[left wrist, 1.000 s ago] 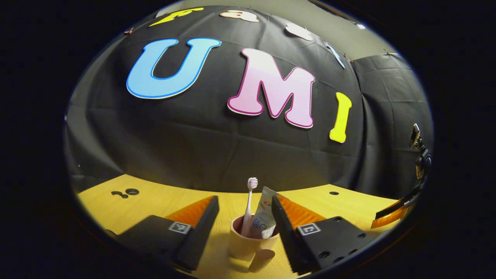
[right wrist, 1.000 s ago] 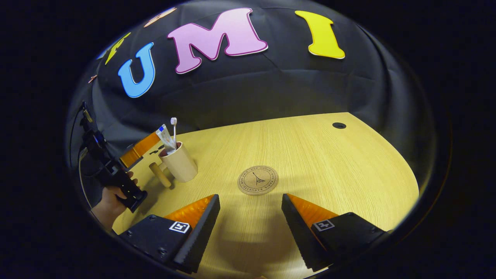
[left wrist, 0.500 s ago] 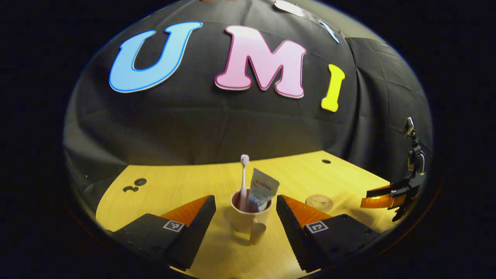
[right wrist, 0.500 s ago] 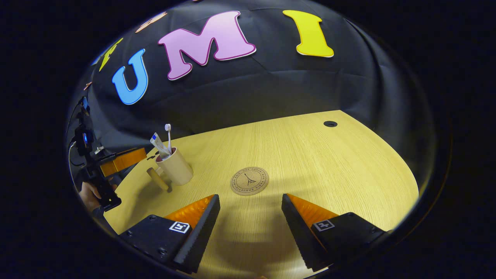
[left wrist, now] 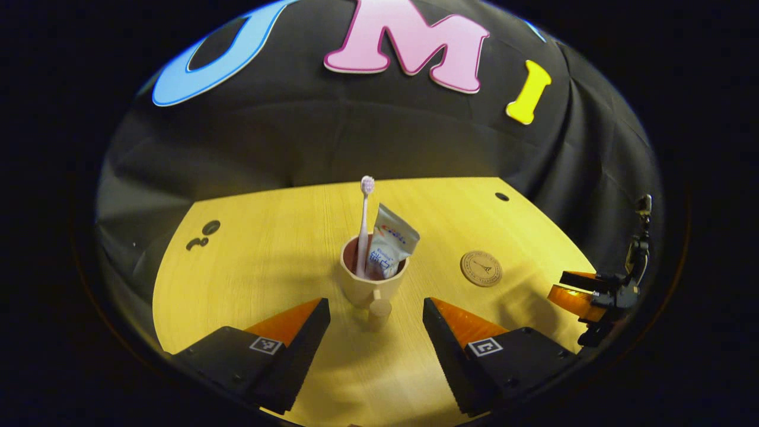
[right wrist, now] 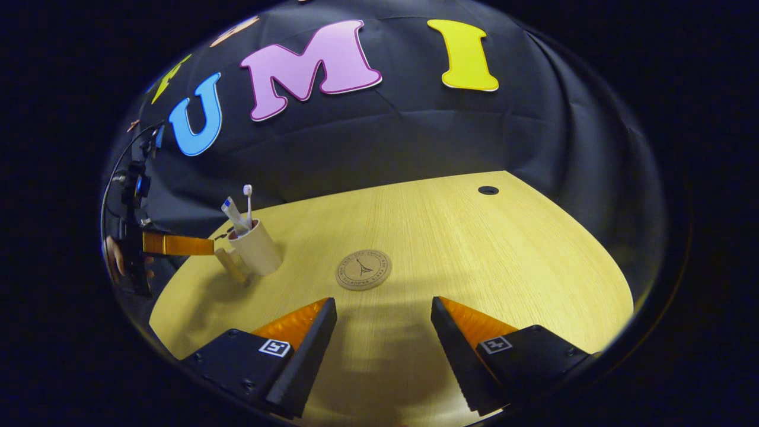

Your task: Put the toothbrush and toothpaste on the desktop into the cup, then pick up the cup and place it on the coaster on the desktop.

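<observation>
A: State of both tongs?

B: The left tongs (left wrist: 375,308) are spread wide and hold nothing; the cup (left wrist: 370,279) stands on the surface (left wrist: 267,249) just ahead of them, its handle (left wrist: 379,309) pointing toward the gap. The right tongs (right wrist: 384,308) are likewise wide apart and unloaded, near the coaster (right wrist: 363,269).

A: Contents?

B: The toothbrush (left wrist: 363,225) and toothpaste (left wrist: 388,243) stand in the cup, both leaning above the rim.

A: Failure modes?

B: Probable hazard: a grip on the handle alone lets the cup swing and tip, spilling the top-heavy contents. An off-centre closure may shove the cup aside. An off-centre landing on the coaster leaves the cup rocking on its edge.
</observation>
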A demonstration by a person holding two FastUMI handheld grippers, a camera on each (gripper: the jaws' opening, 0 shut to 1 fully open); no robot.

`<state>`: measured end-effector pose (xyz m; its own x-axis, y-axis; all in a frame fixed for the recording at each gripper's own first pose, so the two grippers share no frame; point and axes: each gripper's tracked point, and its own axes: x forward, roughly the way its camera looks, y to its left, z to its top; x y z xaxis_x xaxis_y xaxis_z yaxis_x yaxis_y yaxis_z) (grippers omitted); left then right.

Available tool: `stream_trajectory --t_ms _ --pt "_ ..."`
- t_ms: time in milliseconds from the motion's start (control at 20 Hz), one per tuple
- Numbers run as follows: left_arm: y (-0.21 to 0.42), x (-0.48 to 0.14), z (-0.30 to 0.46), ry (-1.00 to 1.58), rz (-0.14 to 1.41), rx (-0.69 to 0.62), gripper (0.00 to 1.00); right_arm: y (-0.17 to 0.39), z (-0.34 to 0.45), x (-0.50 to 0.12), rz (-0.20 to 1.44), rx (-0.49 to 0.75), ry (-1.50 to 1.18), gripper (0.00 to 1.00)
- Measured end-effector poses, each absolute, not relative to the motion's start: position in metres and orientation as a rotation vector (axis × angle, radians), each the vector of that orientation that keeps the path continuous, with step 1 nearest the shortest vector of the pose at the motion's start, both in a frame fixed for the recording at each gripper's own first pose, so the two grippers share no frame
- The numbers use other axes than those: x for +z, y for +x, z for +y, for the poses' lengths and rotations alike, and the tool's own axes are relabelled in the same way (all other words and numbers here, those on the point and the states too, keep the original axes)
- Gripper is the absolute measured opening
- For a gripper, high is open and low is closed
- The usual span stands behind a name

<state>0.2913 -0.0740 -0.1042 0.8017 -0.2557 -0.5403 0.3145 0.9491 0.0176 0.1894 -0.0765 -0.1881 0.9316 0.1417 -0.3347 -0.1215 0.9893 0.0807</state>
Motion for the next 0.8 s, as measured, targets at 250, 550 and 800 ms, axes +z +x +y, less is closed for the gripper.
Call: stream_trajectory --t_ms 250,550,800 --pt "0.303 -0.129 -0.085 0.096 0.742 -0.309 0.98 0.189 -0.145 -0.200 0.365 0.017 0.042 0.98" --pt "0.321 -0.167 -0.089 0.145 0.897 -0.265 0.98 0.180 -0.192 -0.207 0.389 -0.065 0.071 0.98" --pt "0.335 -0.175 -0.090 0.120 0.941 -0.244 0.98 0.180 -0.196 -0.207 0.396 -0.070 0.101 0.98"
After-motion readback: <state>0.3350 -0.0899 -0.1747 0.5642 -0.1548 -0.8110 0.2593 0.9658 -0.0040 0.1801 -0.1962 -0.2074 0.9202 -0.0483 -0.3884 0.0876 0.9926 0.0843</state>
